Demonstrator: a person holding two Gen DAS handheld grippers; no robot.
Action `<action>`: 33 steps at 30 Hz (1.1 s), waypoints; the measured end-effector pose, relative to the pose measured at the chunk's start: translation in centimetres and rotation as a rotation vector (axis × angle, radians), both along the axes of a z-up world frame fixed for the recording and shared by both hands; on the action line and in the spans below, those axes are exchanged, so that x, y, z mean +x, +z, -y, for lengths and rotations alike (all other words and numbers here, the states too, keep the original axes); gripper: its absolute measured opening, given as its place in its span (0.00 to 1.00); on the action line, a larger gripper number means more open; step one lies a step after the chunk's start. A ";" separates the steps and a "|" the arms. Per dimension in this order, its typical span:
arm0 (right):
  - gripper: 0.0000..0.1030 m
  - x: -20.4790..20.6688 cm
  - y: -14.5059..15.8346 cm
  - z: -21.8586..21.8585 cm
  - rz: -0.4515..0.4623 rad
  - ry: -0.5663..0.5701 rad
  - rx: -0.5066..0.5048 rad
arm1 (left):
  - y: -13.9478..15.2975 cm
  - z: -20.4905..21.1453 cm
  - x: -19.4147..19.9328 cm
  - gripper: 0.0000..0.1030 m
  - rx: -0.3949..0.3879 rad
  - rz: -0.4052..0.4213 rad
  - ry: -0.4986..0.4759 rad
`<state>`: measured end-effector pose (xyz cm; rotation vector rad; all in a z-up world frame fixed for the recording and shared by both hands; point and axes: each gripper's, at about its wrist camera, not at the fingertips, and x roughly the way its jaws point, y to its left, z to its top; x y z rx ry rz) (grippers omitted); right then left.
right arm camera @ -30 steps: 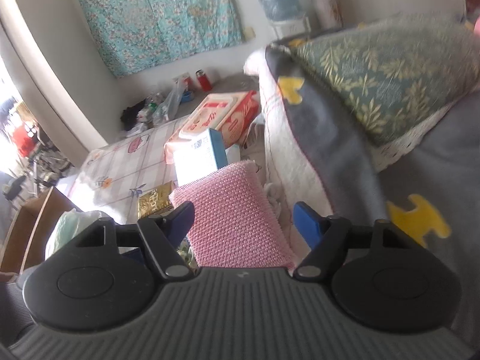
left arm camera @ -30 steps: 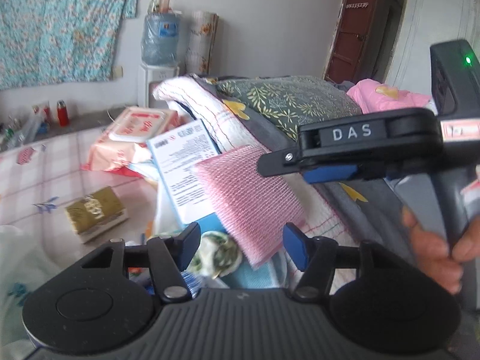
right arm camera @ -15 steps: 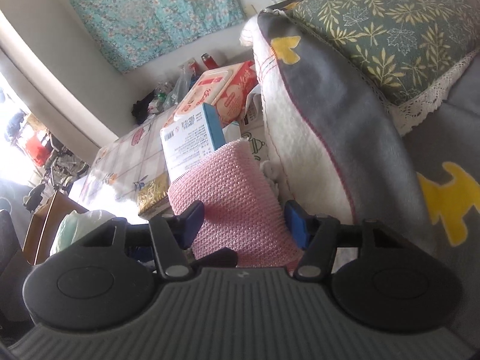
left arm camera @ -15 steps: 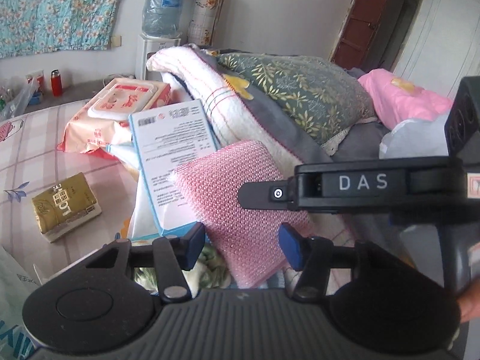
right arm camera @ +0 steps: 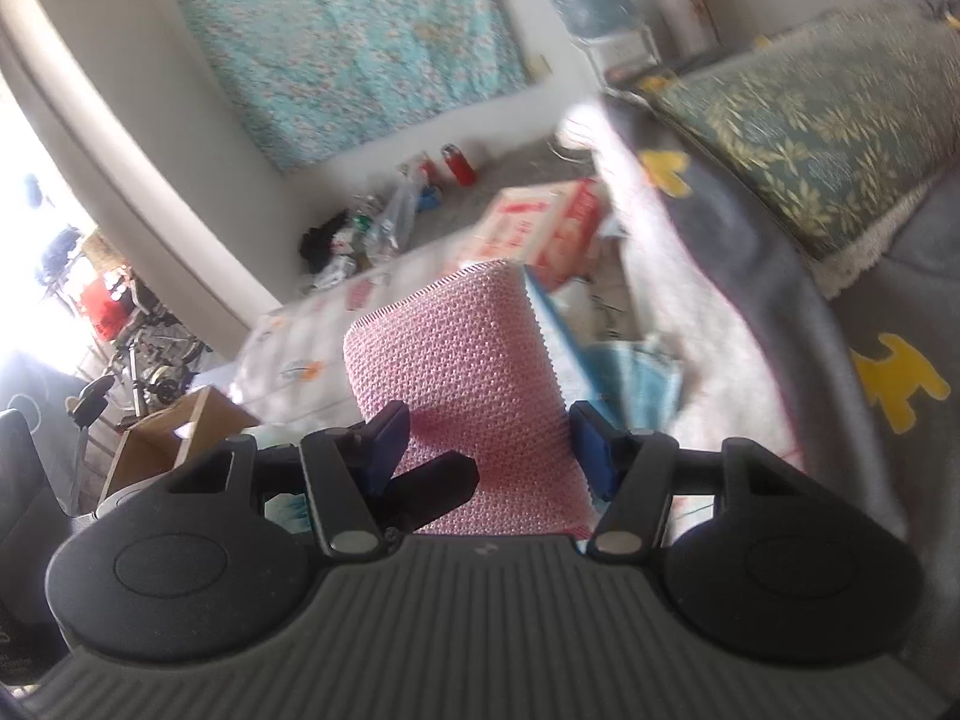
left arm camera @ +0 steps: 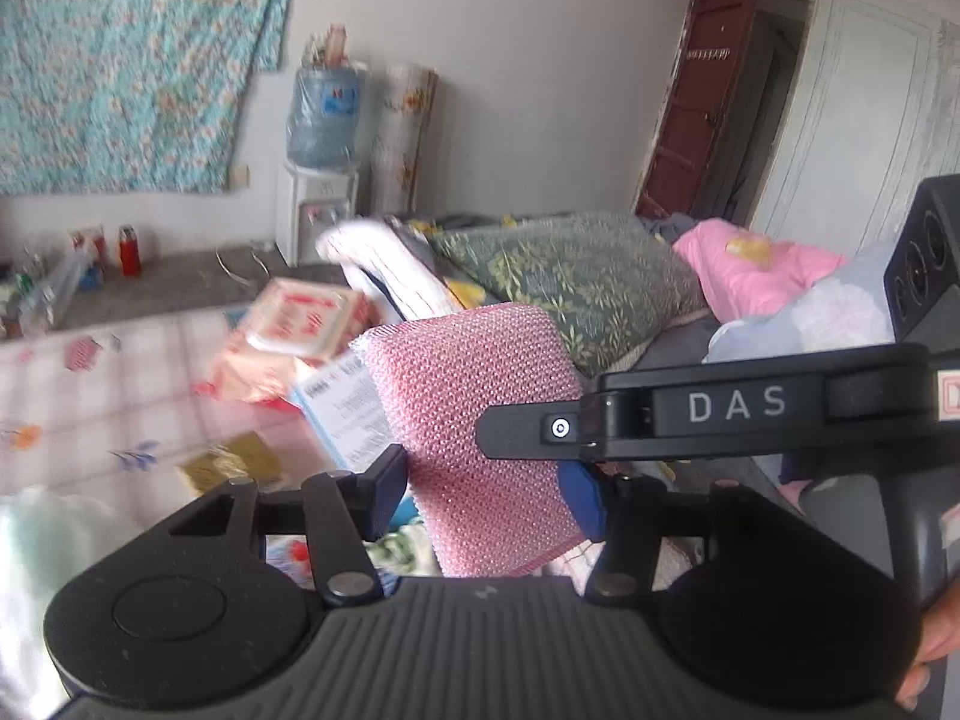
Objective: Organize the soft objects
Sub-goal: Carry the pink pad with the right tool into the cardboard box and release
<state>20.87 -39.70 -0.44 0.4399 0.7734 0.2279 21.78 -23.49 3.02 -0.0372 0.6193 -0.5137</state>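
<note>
We found the pink mesh sponge [left arm camera: 474, 438] pinched from both sides: the left gripper [left arm camera: 483, 495] clamped its lower part, and the right gripper [right arm camera: 489, 441] clamped it too, its pads pressed into the mesh. The sponge stood up ahead of both sets of fingers, clear of the clutter beneath. Beyond and below the tips lay a blue-and-white box [left arm camera: 342, 414] and a pack of wipes [left arm camera: 294, 330]; to the right of the tips sat the leaf-print pillow [left arm camera: 576, 282]. We judged the step a two-handed carry. Both grips should hold even pressure and travel together, since unequal pull could twist or tear the soft mesh loose.
</note>
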 end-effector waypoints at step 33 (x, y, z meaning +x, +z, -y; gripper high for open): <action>0.59 4.4 -0.3 -49.2 -0.347 0.520 0.147 | -2.3 -39.0 -0.4 0.58 0.160 -0.202 0.612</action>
